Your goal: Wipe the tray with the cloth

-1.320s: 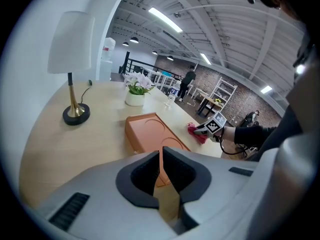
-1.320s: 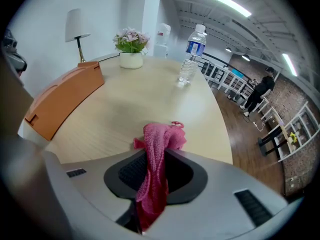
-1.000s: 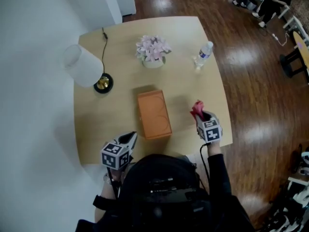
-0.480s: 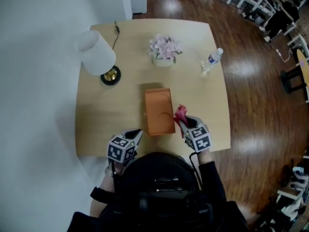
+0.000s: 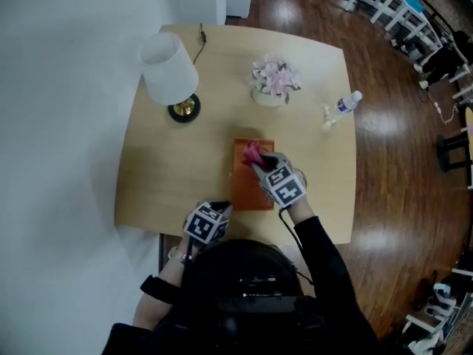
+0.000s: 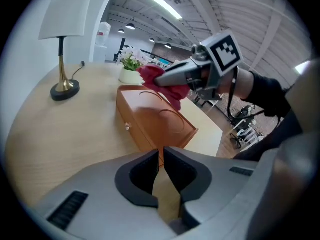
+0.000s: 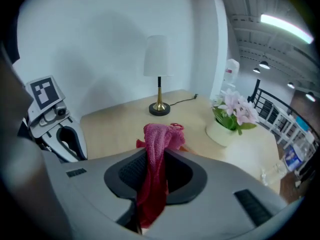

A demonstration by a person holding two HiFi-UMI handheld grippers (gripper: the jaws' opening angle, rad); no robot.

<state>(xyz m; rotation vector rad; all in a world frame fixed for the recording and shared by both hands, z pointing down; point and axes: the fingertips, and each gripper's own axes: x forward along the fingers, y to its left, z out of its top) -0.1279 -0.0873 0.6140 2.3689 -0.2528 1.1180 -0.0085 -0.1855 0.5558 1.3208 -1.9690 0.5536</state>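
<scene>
Right tool (image 7: 156,154): jaws clamped on a red-pink cloth (image 7: 159,136). The cloth runs back between both dark pads and bunches into a fold just past the tips. Light wooden bench (image 7: 115,121) lies below and ahead of the tool. Straight ahead, well beyond the tips: lamp (image 7: 157,69) with white shade, brass stem and dark round foot, its cable (image 7: 184,100) trailing off to the right. Ahead and to the right: white flower pot (image 7: 224,131) with pale pink blooms. Close on the left: left tool (image 7: 52,116), marker cube on top. White wall (image 7: 100,34) behind the bench.
</scene>
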